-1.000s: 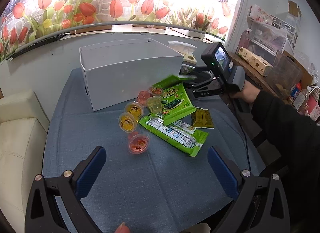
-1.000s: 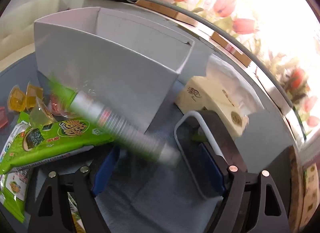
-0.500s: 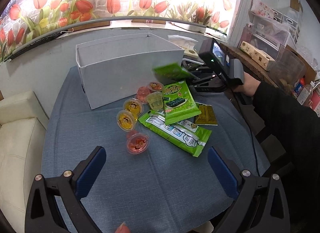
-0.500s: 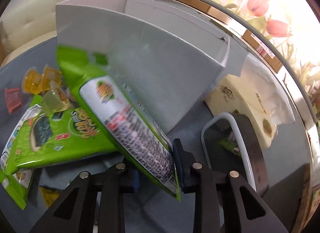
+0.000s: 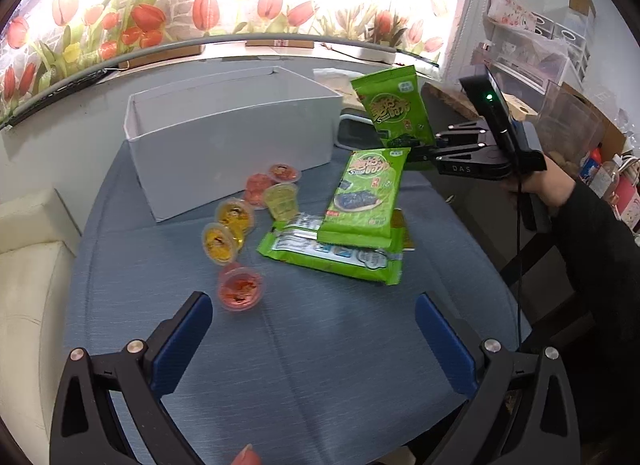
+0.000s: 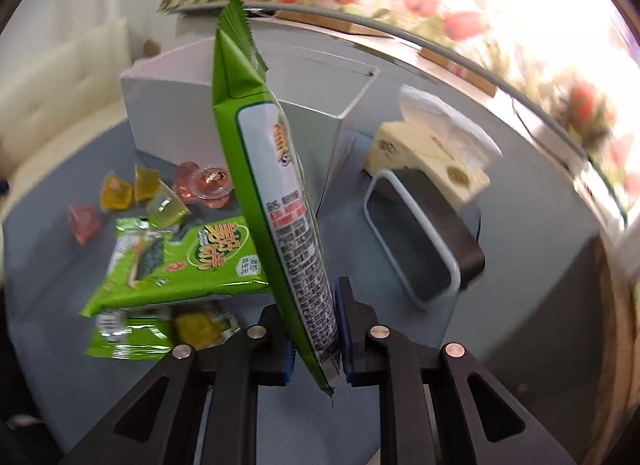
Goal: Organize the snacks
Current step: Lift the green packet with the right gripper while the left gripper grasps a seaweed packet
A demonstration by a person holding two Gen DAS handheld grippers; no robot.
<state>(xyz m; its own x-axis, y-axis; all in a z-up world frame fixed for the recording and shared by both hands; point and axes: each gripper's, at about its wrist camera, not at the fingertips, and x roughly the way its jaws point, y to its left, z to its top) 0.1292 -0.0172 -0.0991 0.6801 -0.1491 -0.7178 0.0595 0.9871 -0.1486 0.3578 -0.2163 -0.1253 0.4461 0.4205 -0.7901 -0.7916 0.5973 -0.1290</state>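
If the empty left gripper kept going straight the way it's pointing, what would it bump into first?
Probably the bare blue tablecloth. The left gripper is open and tilts down at it. The red jelly cup sits just off its left finger and may be missed, though depth is hard to judge.

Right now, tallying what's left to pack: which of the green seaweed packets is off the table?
The green seaweed packet clamped upright in the right gripper, near the white box. The other green packets lie stacked flat on the blue cloth.
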